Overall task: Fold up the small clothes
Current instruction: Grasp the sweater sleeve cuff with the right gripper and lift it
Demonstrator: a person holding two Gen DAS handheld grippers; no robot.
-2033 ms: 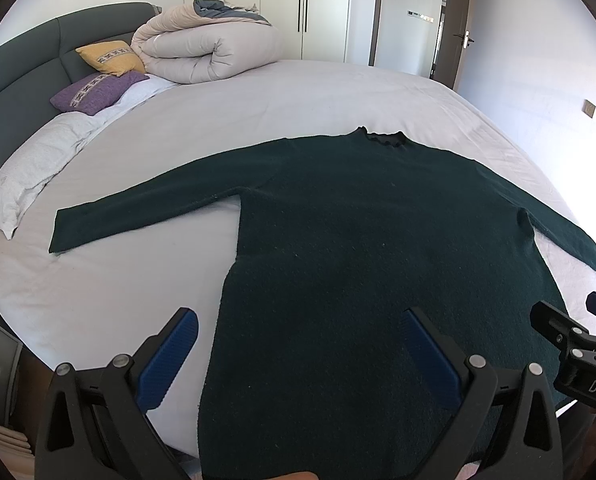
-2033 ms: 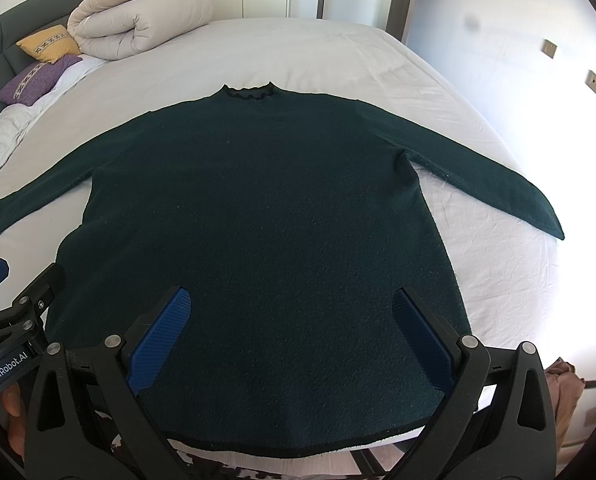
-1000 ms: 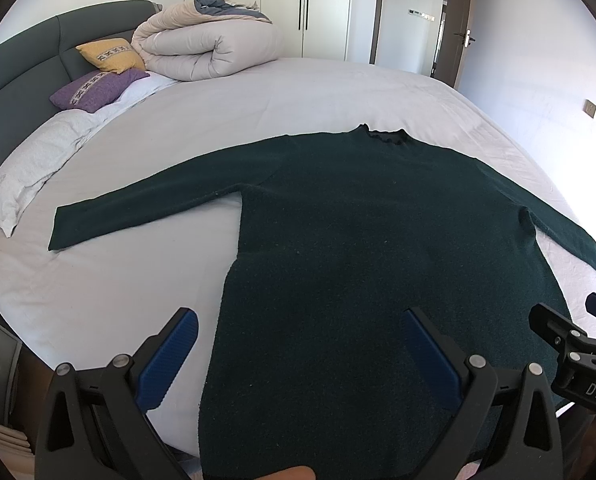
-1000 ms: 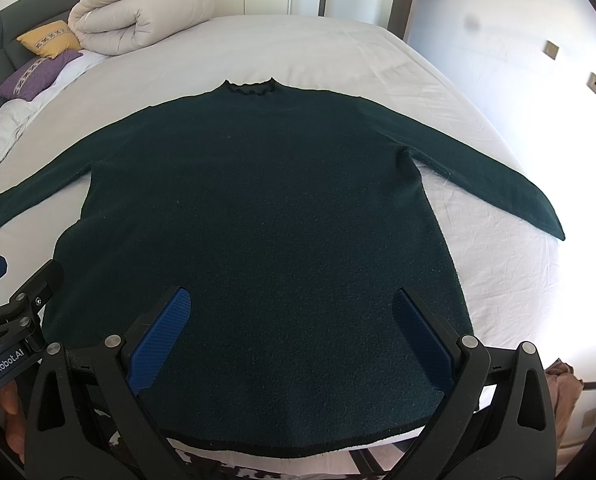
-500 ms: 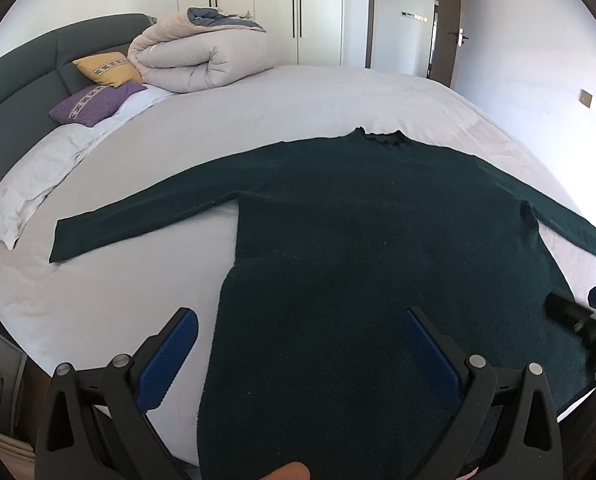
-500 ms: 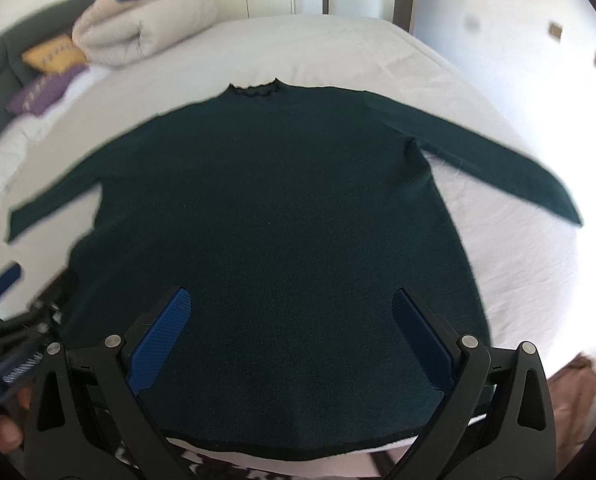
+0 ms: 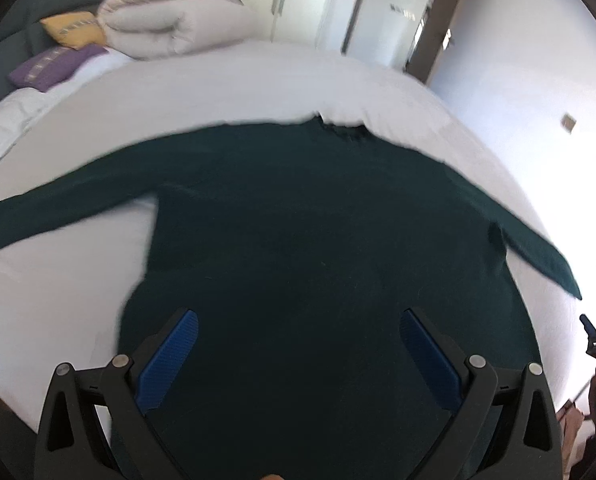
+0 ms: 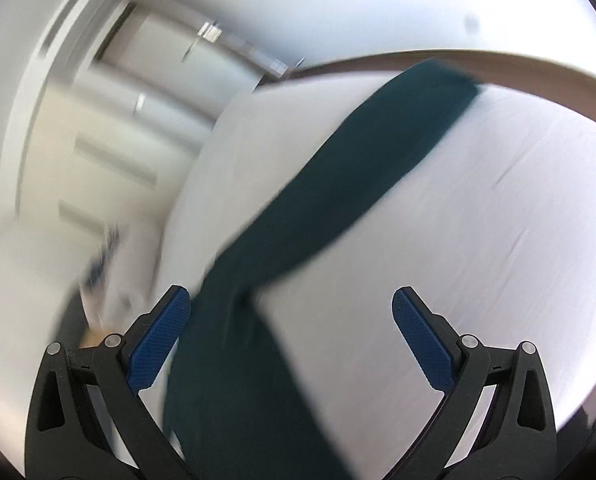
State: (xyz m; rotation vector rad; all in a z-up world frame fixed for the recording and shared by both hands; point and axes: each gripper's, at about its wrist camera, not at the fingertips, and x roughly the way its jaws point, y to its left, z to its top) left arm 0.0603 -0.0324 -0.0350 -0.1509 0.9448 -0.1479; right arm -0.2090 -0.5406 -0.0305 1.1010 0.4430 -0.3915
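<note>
The left tool (image 7: 298,354) hangs spread wide over the near hem of the dark green sweater (image 7: 317,240), its blue pads (image 7: 166,356) clear of the knit and holding nothing. The right tool (image 8: 290,330) is likewise spread and empty, but a second ago it looked squarely down the sweater's body; it has since swung away to the right, and its view is now streaked with motion blur. It looks along the right sleeve (image 8: 337,184), which runs from just beside its left finger out toward the far right edge of the bed (image 8: 497,220). Whether the fingers touch the fabric cannot be told through the blur.

The sweater itself has not shifted: it lies flat on the white sheet with collar (image 7: 339,130) far, hem near, and both sleeves spread. The left sleeve (image 7: 66,204) reaches toward the pillows (image 7: 54,66) and the rolled duvet (image 7: 170,28) at the far left. In the left tool's view the right tool has slid out to the right border, where only a sliver shows.

Judged from this, folding has not begun; the right tool's swing suggests the right sleeve comes first, probably picked up near the cuff and laid across the body. The left tool could steady the hem.
</note>
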